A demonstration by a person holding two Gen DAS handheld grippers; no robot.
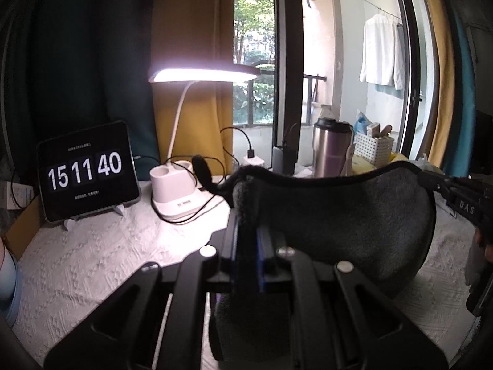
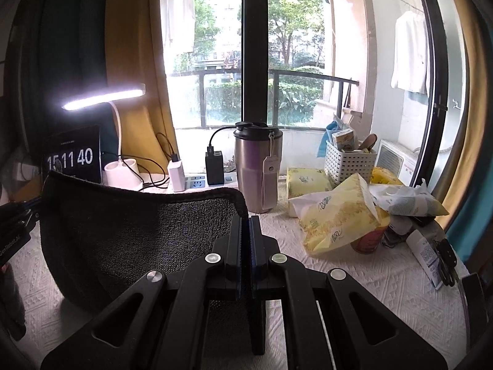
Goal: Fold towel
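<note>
A dark grey towel [image 1: 339,215] hangs stretched in the air between my two grippers, above the white textured tablecloth [image 1: 92,262]. My left gripper [image 1: 246,215] is shut on the towel's left top corner. My right gripper [image 2: 246,219] is shut on the towel's other top corner; the towel [image 2: 129,234] sags to its left. The right gripper also shows at the right edge of the left wrist view [image 1: 446,185], and the left gripper at the left edge of the right wrist view [image 2: 18,215]. The towel's lower edge is hidden behind the gripper bodies.
At the back stand a tablet clock [image 1: 87,172], a lit desk lamp [image 1: 185,197], chargers on a power strip [image 2: 197,182], a steel tumbler [image 2: 257,169], a white basket [image 2: 348,163] and yellow tissue packs [image 2: 336,215]. A red can [image 2: 368,240] and small items lie right.
</note>
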